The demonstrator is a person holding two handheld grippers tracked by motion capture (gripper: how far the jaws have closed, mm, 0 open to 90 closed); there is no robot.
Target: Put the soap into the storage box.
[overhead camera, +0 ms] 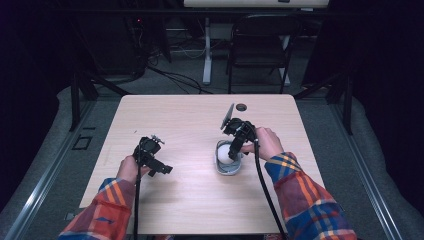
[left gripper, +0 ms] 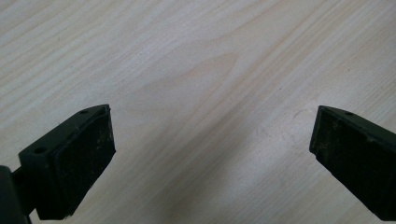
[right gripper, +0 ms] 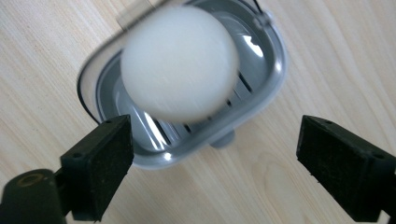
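A rounded white lump, like a bar of soap (right gripper: 180,63), lies in a grey slotted dish (right gripper: 275,70) on the wooden table. In the high view the dish (overhead camera: 220,167) sits right of the table's middle with the white lump (overhead camera: 227,161) in it. My right gripper (overhead camera: 233,150) hangs just above the dish, pointing down. Its jaws (right gripper: 215,168) stand open, apart from the lump, with nothing between the pads. My left gripper (overhead camera: 162,170) rests low at the left and is open (left gripper: 212,154) over bare wood.
The light wooden table (overhead camera: 190,200) has a cable hole (overhead camera: 241,107) near its far edge. A dark folding chair (overhead camera: 260,45) and a white desk leg (overhead camera: 207,50) stand beyond the table. Cables trail from both grippers toward the near edge.
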